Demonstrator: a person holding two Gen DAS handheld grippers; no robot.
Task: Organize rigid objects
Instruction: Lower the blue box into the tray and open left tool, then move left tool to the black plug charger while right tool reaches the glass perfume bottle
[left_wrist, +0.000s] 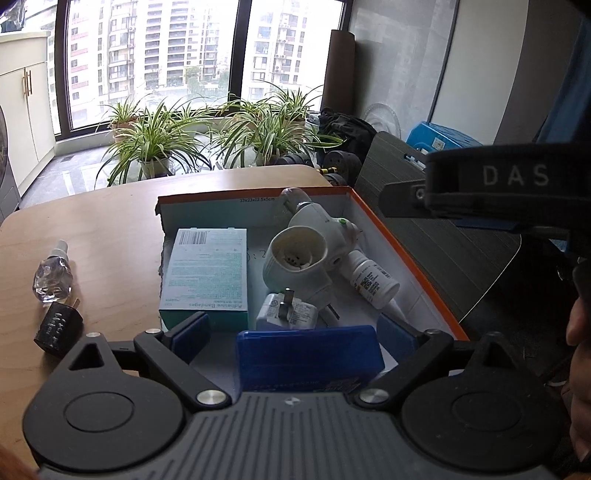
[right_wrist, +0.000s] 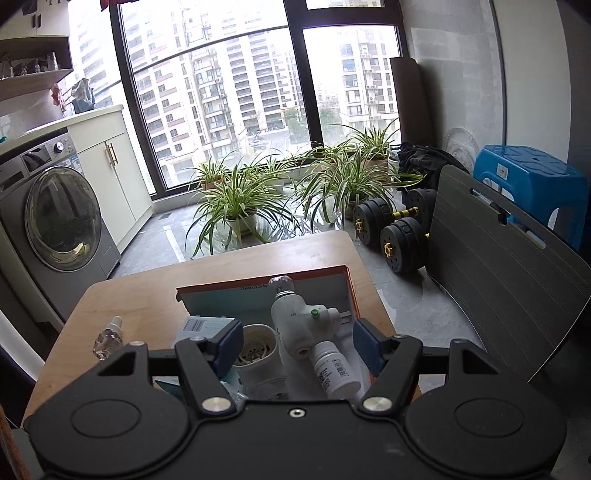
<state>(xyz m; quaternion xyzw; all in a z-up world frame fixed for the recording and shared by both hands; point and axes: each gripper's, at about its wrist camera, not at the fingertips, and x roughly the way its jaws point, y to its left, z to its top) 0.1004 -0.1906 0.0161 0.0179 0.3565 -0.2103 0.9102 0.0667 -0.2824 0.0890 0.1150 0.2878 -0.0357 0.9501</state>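
An orange-rimmed white box (left_wrist: 406, 251) (right_wrist: 349, 291) on the wooden table holds a teal bandage box (left_wrist: 205, 275), a white lamp-socket adapter (left_wrist: 306, 251) (right_wrist: 295, 321), a white charger (left_wrist: 288, 312), a small white bottle (left_wrist: 373, 278) (right_wrist: 334, 369) and a blue box (left_wrist: 308, 356). My left gripper (left_wrist: 295, 330) is open above the box's near end, its jaws wide either side of the blue box, not touching it. My right gripper (right_wrist: 295, 341) is open and empty above the box. A clear bottle (left_wrist: 51, 275) (right_wrist: 107, 338) and a black plug (left_wrist: 59, 325) lie left of the box.
The wooden table (left_wrist: 110, 229) (right_wrist: 258, 258) ends just right of the box. A dark grey board (right_wrist: 498, 266), dumbbells (right_wrist: 391, 229), potted plants (right_wrist: 236, 199), a blue stool (right_wrist: 528, 177) and a washing machine (right_wrist: 55, 221) stand around it.
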